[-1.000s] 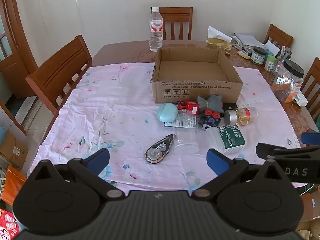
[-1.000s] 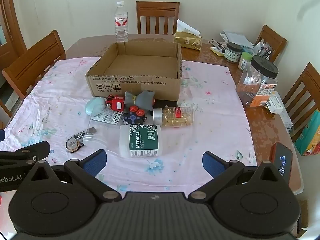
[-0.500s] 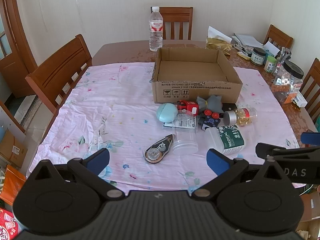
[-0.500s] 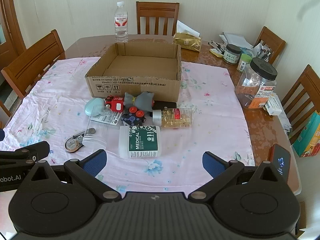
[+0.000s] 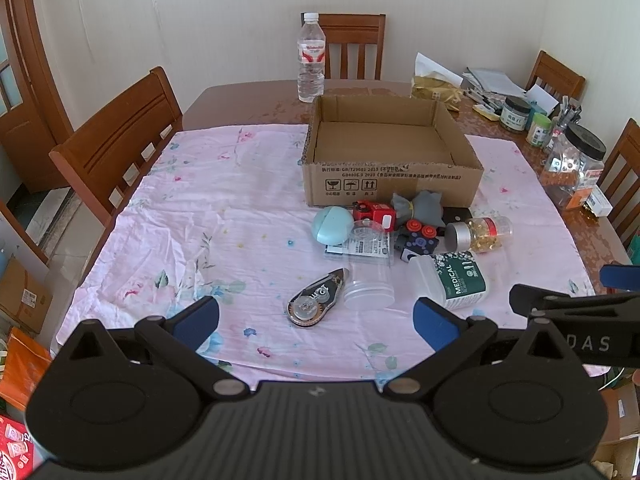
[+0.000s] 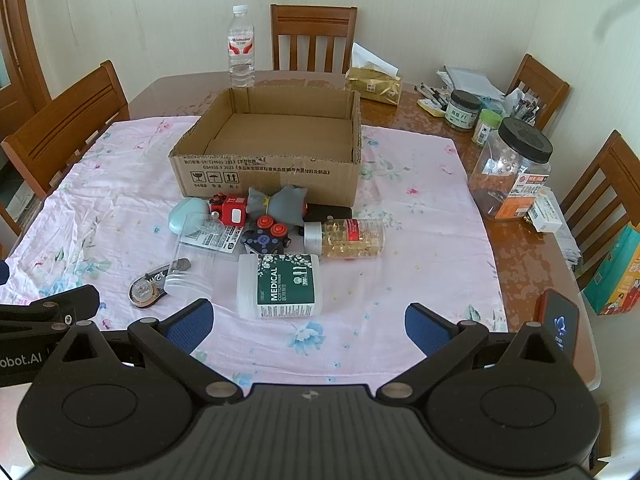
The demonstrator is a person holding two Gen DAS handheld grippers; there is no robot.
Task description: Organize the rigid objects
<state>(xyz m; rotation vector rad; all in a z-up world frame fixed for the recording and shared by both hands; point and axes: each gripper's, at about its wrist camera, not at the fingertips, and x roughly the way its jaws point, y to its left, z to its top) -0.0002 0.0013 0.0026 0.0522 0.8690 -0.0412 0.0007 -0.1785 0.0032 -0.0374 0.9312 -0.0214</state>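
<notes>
Your surface (image 5: 248,92) carries a pink floral cloth (image 5: 208,220) over most of its top, with bare wood along the far edge and the right edge. The largest container, the open cardboard box (image 6: 272,168), sits on the cloth toward the far edge, and its floor shows bare cardboard with nothing in it. On the bare wood by the right edge stands the big clear jar (image 6: 510,172) with a black lid; it holds small pieces you cannot identify. Behind the box, near the far edge, the water bottle (image 6: 241,50) stands upright.

The clutter lies just in front of the box's near wall. The white MEDICAL box (image 6: 279,285) lies flat, nearest your claws. Beside it the capsule bottle (image 6: 346,238) lies on its side, full of yellow capsules, silver cap on. The clear plastic cup (image 5: 366,266) lies on its side, holding nothing, its rim touching the tape dispenser (image 5: 316,302). Closer to the box are the grey pouch (image 6: 276,204), the teal round case (image 5: 332,224), the red toy (image 6: 229,208) and the dark toy with red knobs (image 6: 266,236).

Your left claw (image 5: 316,320) and your right claw (image 6: 308,322) both hover above the near edge, each spread wide with nothing between its blue pads.
</notes>
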